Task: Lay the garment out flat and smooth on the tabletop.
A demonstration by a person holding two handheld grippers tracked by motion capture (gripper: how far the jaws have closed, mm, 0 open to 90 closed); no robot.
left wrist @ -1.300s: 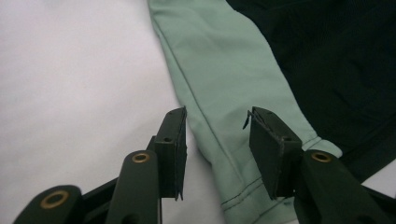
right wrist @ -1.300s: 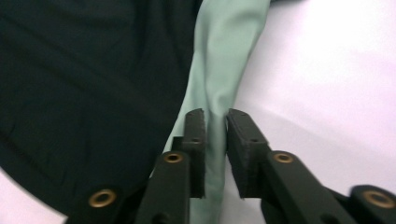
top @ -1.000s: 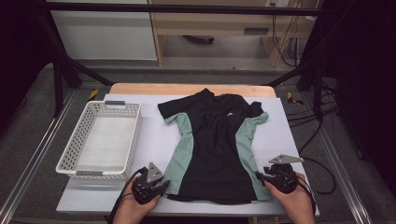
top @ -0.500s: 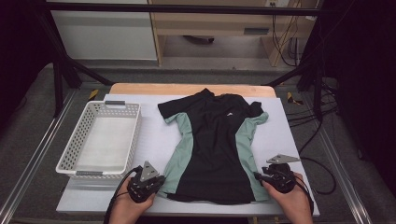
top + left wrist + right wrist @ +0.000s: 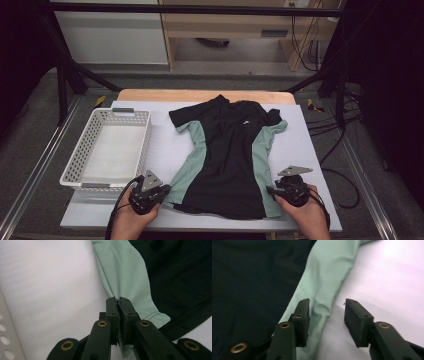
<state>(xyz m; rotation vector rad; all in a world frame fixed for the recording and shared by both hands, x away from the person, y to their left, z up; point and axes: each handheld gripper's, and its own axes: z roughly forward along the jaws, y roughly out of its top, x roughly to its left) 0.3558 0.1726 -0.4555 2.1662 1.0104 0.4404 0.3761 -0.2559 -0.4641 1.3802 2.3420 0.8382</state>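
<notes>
Black short-sleeved shirt with mint-green side panels point(image 5: 227, 155) flat on white worktop point(image 5: 310, 150). Left hand-held gripper point(image 5: 118, 302) clamped on hem corner; right hand-held gripper point(image 5: 325, 315) half-open, straddling opposite edge, likely for two-corner lift.

Black-and-mint shirt point(image 5: 231, 152), flat on table

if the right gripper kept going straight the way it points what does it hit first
Most likely the shirt's mint green side panel: the right gripper has open fingers straddling that edge. Depth is unclear, so they could graze the white table too.
</notes>
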